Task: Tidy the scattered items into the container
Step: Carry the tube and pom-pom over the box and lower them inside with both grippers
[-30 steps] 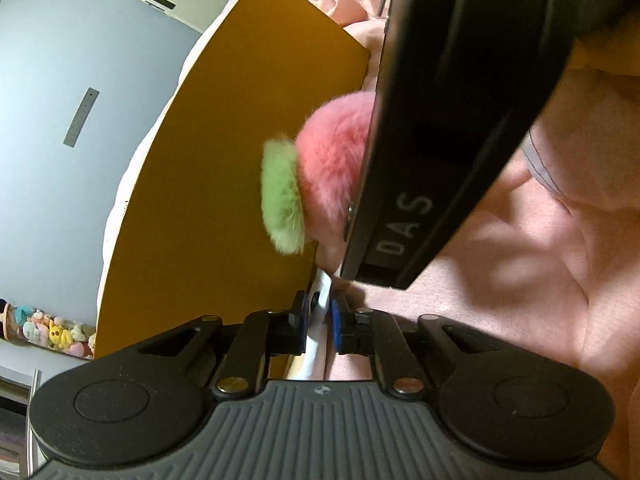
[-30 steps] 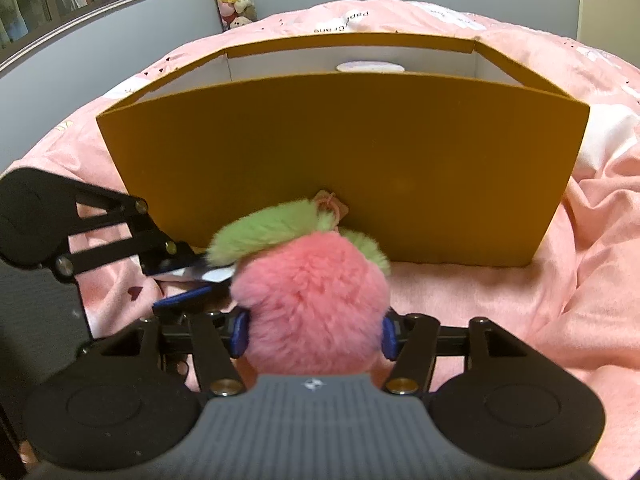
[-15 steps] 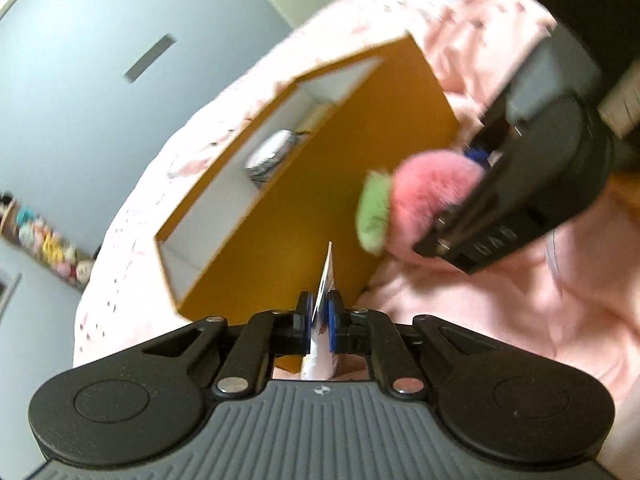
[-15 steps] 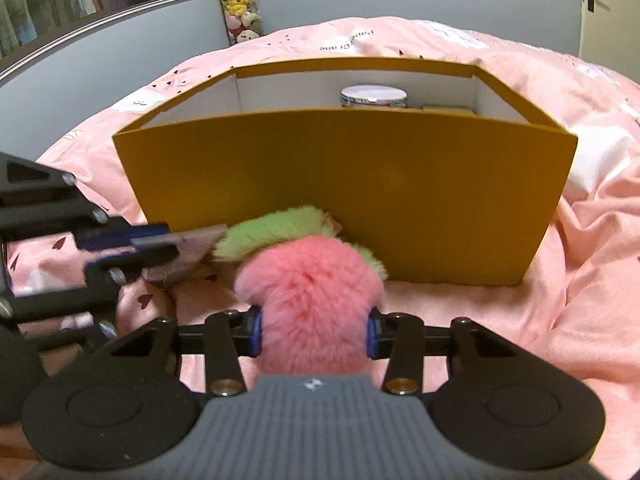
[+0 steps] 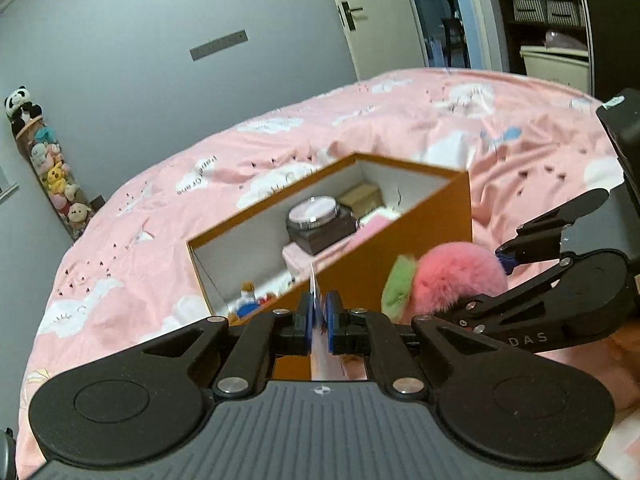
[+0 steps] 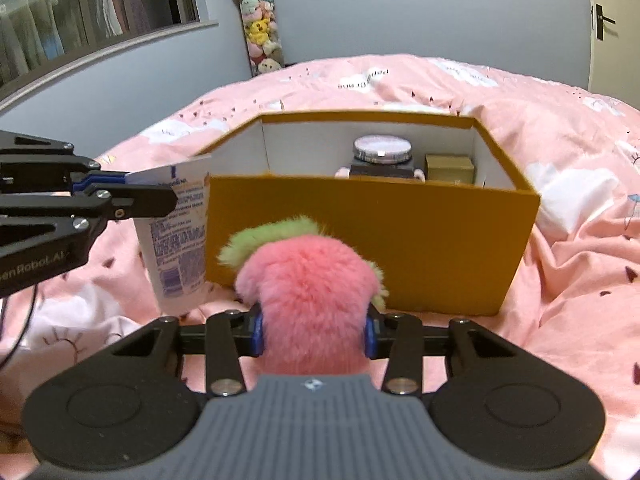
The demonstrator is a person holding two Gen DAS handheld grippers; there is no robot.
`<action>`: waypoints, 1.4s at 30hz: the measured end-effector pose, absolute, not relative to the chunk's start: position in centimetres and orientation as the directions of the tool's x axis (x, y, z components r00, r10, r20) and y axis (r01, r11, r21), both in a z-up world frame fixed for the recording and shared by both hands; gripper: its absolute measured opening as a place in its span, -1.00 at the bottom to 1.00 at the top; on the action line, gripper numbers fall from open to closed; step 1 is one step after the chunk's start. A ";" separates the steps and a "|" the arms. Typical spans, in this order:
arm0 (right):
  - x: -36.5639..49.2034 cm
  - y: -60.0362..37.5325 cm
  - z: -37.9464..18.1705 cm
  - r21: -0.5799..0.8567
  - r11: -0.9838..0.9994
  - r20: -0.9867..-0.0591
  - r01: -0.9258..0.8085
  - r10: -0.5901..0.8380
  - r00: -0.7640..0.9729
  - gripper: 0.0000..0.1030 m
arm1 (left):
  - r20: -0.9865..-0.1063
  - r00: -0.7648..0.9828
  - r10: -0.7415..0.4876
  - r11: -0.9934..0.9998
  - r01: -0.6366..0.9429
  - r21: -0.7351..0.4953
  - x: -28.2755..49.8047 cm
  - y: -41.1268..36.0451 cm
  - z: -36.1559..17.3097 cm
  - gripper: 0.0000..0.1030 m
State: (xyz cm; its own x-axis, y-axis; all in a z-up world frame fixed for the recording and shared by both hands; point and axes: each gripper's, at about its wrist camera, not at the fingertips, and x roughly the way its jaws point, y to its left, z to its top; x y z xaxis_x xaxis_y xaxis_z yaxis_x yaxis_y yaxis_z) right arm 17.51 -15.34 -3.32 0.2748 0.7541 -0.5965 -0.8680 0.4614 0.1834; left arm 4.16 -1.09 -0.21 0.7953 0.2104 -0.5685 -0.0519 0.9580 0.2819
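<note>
both items are now lifted off the bed point(image 6: 520, 92), where a second ago they sat low against the orange box point(image 6: 400, 240). the left hand-held gripper point(image 5: 319, 317) stays clamped on the flat end of a white tube point(image 6: 176, 240), hanging beside the box's left corner. the right hand-held gripper point(image 6: 315, 336) is clamped on the pink plush strawberry point(image 6: 312, 280), just in front of the box. both probably go over the rim next.
</note>
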 end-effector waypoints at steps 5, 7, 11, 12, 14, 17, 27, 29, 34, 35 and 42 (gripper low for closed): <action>17.9 -16.0 -0.6 0.187 0.446 -0.538 -0.875 0.792 0.289 -0.11 | -0.543 0.819 0.188 0.970 -0.067 0.234 4.3 -0.4 2.0 -0.86; 18.2 -15.8 0.6 0.191 0.431 -0.517 -0.882 0.808 0.283 -0.11 | -0.533 0.827 0.177 0.975 -0.073 0.211 4.8 0.2 3.1 -0.86; 19.0 -14.6 2.7 0.169 0.403 -0.490 -0.900 0.826 0.278 -0.11 | -0.514 0.842 0.164 0.978 -0.072 0.194 6.0 1.5 5.0 -0.86; 19.3 -14.3 3.1 0.163 0.399 -0.487 -0.902 0.828 0.278 -0.11 | -0.512 0.843 0.163 0.978 -0.071 0.195 6.4 1.9 5.4 -0.86; 20.0 -13.5 3.8 0.159 0.392 -0.485 -0.906 0.830 0.274 -0.11 | -0.507 0.845 0.172 0.977 -0.079 0.200 7.3 2.9 6.0 -0.86; 21.3 -11.9 4.8 0.141 0.383 -0.474 -0.913 0.836 0.278 -0.11 | -0.499 0.842 0.204 0.971 -0.107 0.216 9.1 4.6 6.7 -0.86; 25.9 -5.6 5.4 0.082 0.383 -0.525 -0.920 0.801 0.287 -0.11 | -0.528 0.808 0.262 0.965 -0.215 0.149 16.2 11.2 5.2 -0.86; 26.8 -4.2 4.5 0.087 0.381 -0.560 -0.920 0.783 0.271 -0.11 | -0.554 0.797 0.241 0.970 -0.221 0.103 17.3 12.3 3.8 -0.87; 28.8 -1.1 2.2 0.136 0.370 -0.640 -0.919 0.741 0.204 -0.11 | -0.602 0.771 0.207 0.968 -0.252 0.011 19.3 14.6 1.1 -0.87; 29.1 -0.5 1.8 0.144 0.365 -0.651 -0.920 0.735 0.190 -0.11 | -0.607 0.766 0.213 0.966 -0.257 0.015 19.6 14.9 0.6 -0.87; 30.4 4.2 -0.6 0.132 0.353 -0.748 -0.926 0.649 0.140 -0.11 | -0.631 0.746 0.213 0.964 -0.267 0.010 21.2 16.3 -1.6 -0.87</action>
State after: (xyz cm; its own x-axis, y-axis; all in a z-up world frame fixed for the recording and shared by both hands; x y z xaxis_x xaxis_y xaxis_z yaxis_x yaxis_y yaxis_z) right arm 30.42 4.24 -0.60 0.1404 0.6491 -0.7477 -0.9264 0.3525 0.1321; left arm 21.18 16.32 -1.58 0.7460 0.2134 -0.6308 -0.2672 0.9636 0.0100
